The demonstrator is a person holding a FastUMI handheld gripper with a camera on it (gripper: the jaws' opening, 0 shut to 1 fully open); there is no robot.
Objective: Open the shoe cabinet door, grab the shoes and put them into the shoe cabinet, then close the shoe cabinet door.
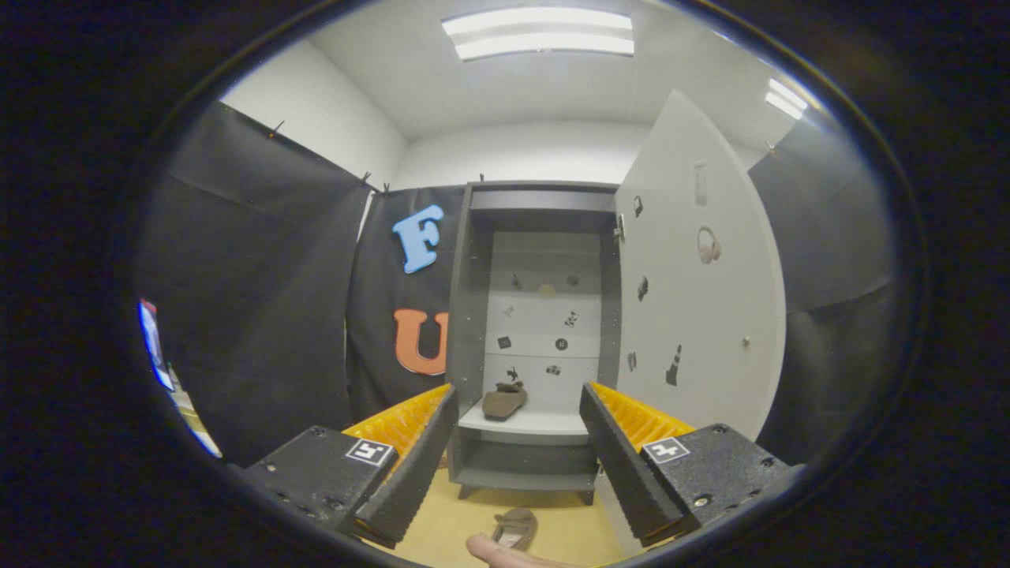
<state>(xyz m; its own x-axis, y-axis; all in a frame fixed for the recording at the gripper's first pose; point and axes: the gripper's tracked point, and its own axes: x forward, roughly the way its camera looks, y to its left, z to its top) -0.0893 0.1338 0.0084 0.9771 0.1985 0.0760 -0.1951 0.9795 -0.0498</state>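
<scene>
Gripper (517, 442) released, empty; cabinet door (698, 292) swung wide for loading; one shoe (505, 400) shelved, other shoe (517, 528) awaiting pickup on floor.

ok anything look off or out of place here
One shoe sits on the white shelf inside the shoe cabinet, but its mate lies on the floor in front. The door is swung open. The claw is open and empty, well short of the cabinet.

No word or number can be read. Each finger block of the gripper (518, 388), its fingers spread wide apart, carries a square black-and-white marker tag (370, 452). The stickers (673, 364) on the shoe cabinet door (710, 315) are small pictures without legible text.
</scene>
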